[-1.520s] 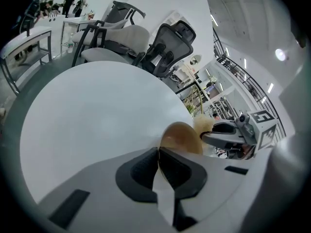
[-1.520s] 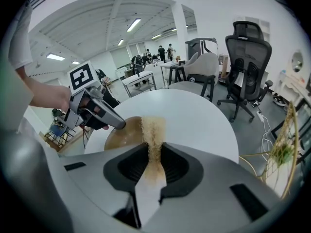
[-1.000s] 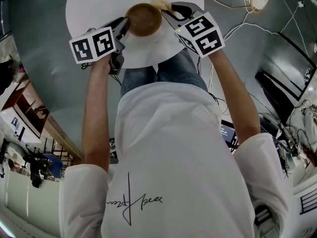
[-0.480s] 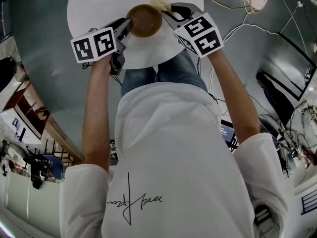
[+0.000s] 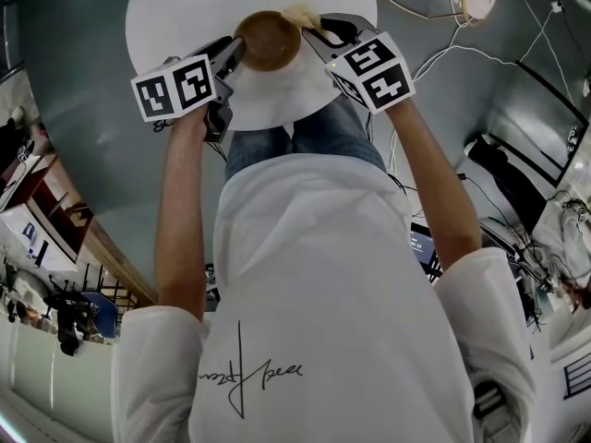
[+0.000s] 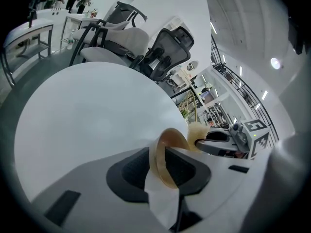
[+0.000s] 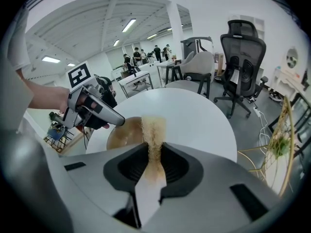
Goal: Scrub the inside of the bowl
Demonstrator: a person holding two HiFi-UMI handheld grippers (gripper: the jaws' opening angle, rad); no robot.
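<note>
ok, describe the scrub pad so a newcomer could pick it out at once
Over the round white table, find the brown wooden bowl clamped in the left gripper. At its rim, pinched in the right gripper jaws, is the pale tan fibrous scrub pad. It is the only rough-textured thing there; the bowl is smooth and darker.

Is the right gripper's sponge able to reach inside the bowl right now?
Probably yes: the left gripper clamps the bowl by its rim, the opening faces the right gripper, and the sponge sits at the bowl with nothing between.
</note>
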